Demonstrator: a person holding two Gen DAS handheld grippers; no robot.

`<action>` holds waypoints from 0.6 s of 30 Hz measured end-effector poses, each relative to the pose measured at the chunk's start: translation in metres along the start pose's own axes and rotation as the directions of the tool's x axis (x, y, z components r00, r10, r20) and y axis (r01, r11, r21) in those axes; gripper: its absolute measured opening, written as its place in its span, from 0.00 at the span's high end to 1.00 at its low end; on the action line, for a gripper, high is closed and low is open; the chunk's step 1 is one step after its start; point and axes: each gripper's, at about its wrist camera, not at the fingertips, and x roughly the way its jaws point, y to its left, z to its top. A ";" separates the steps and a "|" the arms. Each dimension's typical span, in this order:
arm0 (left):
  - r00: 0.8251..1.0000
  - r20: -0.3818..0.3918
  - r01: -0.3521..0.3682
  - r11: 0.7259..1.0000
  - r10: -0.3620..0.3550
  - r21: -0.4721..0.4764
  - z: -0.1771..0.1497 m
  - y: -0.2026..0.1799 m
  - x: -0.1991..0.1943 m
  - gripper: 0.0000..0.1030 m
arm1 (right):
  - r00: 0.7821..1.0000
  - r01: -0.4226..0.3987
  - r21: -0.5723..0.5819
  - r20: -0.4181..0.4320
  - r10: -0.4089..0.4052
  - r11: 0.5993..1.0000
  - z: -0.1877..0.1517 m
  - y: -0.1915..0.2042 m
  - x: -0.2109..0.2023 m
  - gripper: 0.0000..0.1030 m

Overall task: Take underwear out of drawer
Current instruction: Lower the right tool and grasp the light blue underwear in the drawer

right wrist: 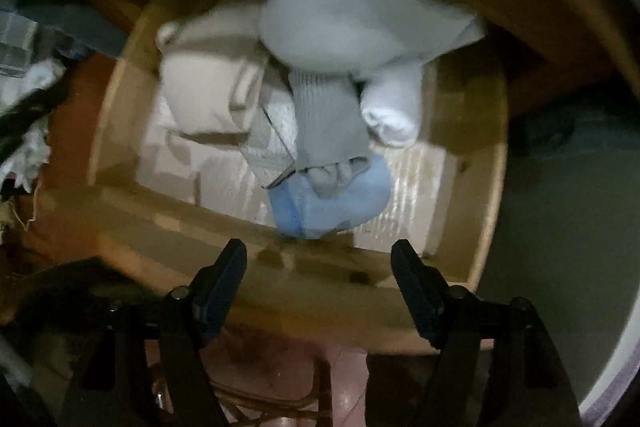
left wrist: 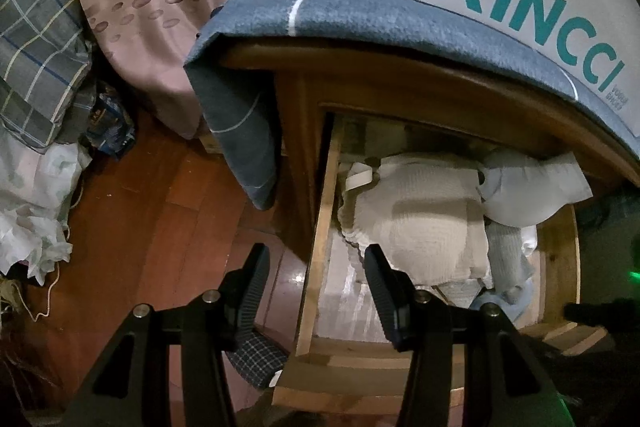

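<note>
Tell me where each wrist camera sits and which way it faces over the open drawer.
Left wrist: rides behind the left gripper, looking down over the drawer's left rail at the cream garment, floor and bed; its own open fingers show, one either side of the rail.
Right wrist: rides behind the right gripper, above the drawer's front edge, facing in at the blue garment; its open fingers show.
Shared: drawer, cream garment, grey sock.
</note>
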 end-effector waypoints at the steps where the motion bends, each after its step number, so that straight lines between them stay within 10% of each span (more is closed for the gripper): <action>1: 1.000 -0.002 0.004 1.000 -0.004 -0.002 0.000 0.000 0.000 0.51 | 1.000 -0.002 0.021 -0.010 0.003 1.000 0.003 0.000 0.005 0.27; 11: 0.998 -0.011 0.062 0.997 -0.063 -0.048 0.002 0.006 -0.001 0.51 | 0.984 -0.020 0.265 -0.167 0.066 0.964 0.026 -0.020 0.057 0.15; 18: 0.996 -0.027 0.086 0.995 -0.087 -0.052 0.002 0.005 0.002 0.51 | 0.968 0.048 0.233 -0.249 0.012 0.971 0.041 -0.015 0.078 0.15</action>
